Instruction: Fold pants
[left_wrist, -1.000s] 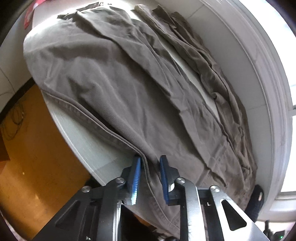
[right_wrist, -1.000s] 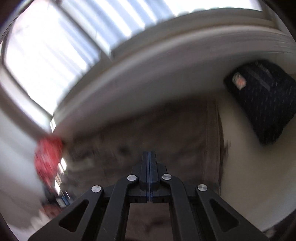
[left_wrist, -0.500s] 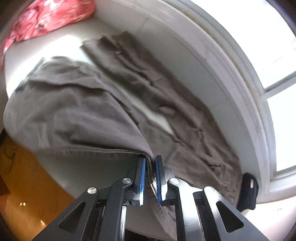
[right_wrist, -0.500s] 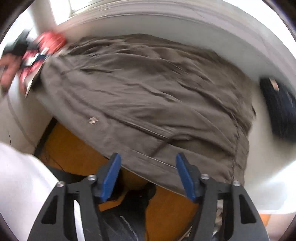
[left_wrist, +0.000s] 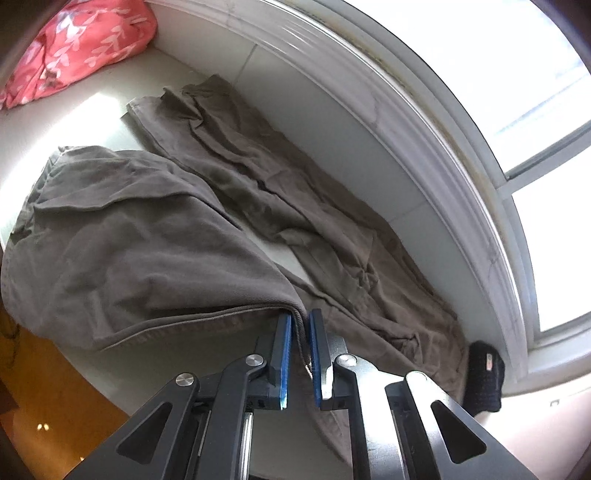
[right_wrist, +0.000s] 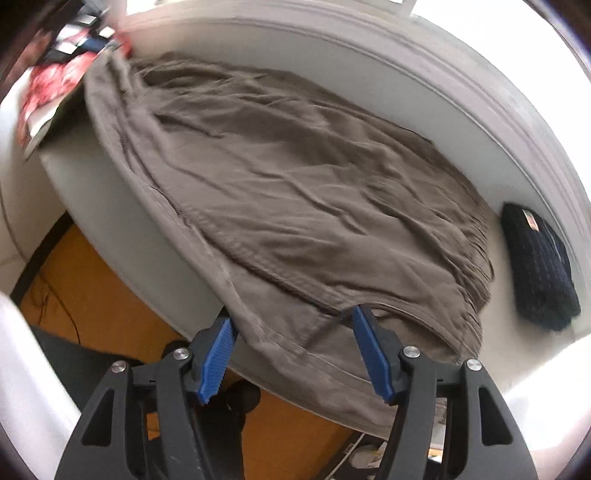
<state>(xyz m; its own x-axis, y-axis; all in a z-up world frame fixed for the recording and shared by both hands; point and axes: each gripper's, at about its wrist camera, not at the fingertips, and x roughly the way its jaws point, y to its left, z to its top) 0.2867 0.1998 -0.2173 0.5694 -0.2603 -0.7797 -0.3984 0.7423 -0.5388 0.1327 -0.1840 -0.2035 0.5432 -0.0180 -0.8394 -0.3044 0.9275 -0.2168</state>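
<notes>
Grey-brown pants (left_wrist: 258, 206) lie along a white window seat (left_wrist: 92, 110), both legs stretched toward the far end. My left gripper (left_wrist: 300, 317) is shut on the seamed edge of the near leg and holds it lifted off the seat. In the right wrist view the pants (right_wrist: 295, 192) spread over the seat with the waistband hanging over the front edge. My right gripper (right_wrist: 295, 325) is open, its blue pads on either side of that waistband edge, not pressing it.
A red flowered cushion (left_wrist: 77, 44) lies at the far end of the seat. A dark knitted item (right_wrist: 539, 266) sits by the pants' waist, near the window frame (left_wrist: 461, 155). Orange floor (right_wrist: 92, 295) lies below the seat's front edge.
The left gripper closed on the leg's edge and lifted it. The right gripper went from shut and facing the window to open, swung down over the waistband.
</notes>
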